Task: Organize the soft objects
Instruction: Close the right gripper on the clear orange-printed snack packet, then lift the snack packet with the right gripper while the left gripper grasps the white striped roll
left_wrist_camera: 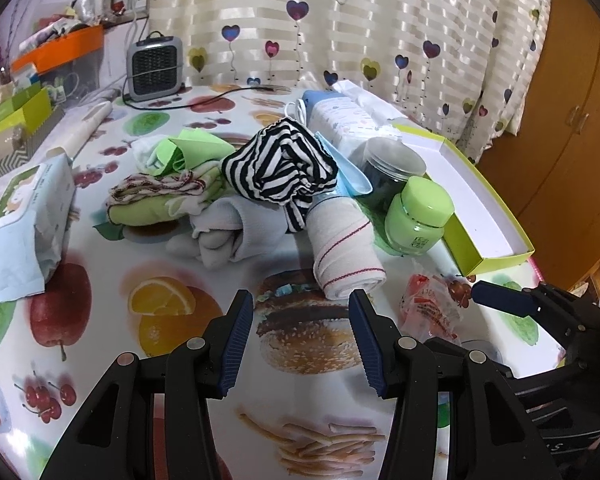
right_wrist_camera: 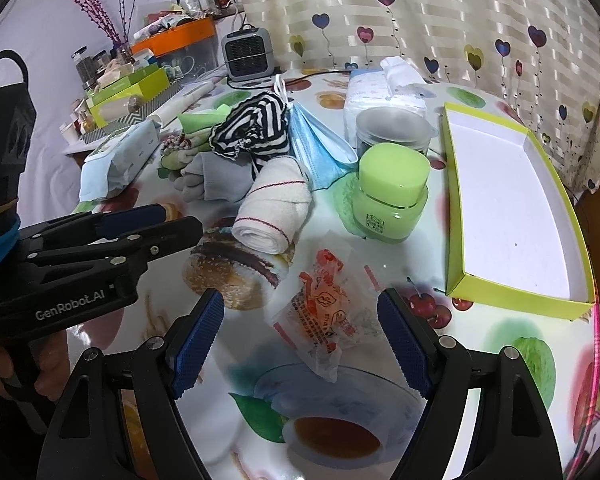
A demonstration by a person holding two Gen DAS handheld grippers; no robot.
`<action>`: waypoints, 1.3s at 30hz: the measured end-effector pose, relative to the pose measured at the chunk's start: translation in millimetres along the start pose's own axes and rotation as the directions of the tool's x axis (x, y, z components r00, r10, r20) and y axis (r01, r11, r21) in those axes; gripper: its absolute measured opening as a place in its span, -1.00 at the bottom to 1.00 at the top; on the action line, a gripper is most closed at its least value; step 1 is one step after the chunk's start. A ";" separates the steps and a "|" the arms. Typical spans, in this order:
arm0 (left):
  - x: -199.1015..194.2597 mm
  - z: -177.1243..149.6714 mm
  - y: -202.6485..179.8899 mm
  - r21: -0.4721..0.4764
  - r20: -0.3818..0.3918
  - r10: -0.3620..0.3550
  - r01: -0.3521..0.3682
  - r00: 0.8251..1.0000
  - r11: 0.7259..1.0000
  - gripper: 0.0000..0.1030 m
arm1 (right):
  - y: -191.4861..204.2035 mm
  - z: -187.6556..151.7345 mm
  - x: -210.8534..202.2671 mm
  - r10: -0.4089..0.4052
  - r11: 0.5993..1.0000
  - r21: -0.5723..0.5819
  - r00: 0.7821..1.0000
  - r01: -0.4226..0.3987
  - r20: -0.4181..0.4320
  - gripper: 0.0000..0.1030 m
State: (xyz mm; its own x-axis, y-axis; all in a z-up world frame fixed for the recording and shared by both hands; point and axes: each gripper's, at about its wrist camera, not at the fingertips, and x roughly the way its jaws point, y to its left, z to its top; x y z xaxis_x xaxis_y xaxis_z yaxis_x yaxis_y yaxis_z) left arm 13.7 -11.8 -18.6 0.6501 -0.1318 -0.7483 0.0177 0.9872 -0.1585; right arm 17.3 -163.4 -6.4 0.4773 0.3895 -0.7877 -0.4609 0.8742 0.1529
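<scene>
A heap of soft things lies mid-table: a rolled white towel with red stripes (left_wrist_camera: 344, 252) (right_wrist_camera: 276, 216), a black-and-white striped cloth (left_wrist_camera: 280, 168) (right_wrist_camera: 256, 124), grey socks (left_wrist_camera: 228, 236), green cloths (left_wrist_camera: 192, 152) and a blue face mask (right_wrist_camera: 320, 148). My left gripper (left_wrist_camera: 300, 320) (right_wrist_camera: 180, 218) hovers open just short of the towel roll, with nothing between its pads. My right gripper (right_wrist_camera: 300, 312) is open too, low over a crinkled red-printed snack packet (right_wrist_camera: 328, 308) (left_wrist_camera: 428, 308) that lies between its fingers untouched. An empty yellow-green box (right_wrist_camera: 512, 208) (left_wrist_camera: 472, 200) sits at the right.
A green jar (right_wrist_camera: 392, 196) and a dark lidded jar (right_wrist_camera: 392, 128) stand between the heap and the box. A tissue pack (right_wrist_camera: 384, 92), a wipes pack (left_wrist_camera: 24, 224) and a small grey heater (left_wrist_camera: 154, 66) are further off. Cluttered boxes line the left edge; a curtain hangs behind.
</scene>
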 end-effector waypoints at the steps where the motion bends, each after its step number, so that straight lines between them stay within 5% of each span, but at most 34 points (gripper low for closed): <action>1: 0.2 0.3 0.0 0.000 0.000 -0.001 0.001 1.000 1.000 -0.05 | -0.9 0.1 0.8 0.000 1.000 0.004 1.000 0.000 -0.004 0.54; 12: 4.3 3.8 -0.7 -0.007 -0.010 -0.015 0.014 1.000 1.000 -0.05 | -14.3 -2.4 15.7 -0.004 0.999 0.053 0.999 0.006 -0.041 0.52; 25: 16.5 12.8 -9.8 0.007 -0.029 -0.053 0.053 0.998 0.999 -0.05 | -20.0 -5.4 22.2 -0.014 1.000 0.026 0.999 0.016 -0.052 -0.17; 39: 36.6 27.8 -26.8 0.011 -0.055 -0.101 0.102 0.993 0.995 -0.05 | -25.2 -7.2 3.1 -0.028 0.999 0.033 0.999 0.028 -0.018 -0.27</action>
State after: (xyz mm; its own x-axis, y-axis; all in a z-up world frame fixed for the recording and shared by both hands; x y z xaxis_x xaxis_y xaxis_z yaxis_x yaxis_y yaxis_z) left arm 58.2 -40.6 -23.8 0.6026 -0.2354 -0.7625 0.0921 0.9696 -0.2266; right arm 25.0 -186.3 -17.0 0.4766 0.3597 -0.8022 -0.4222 0.8940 0.1500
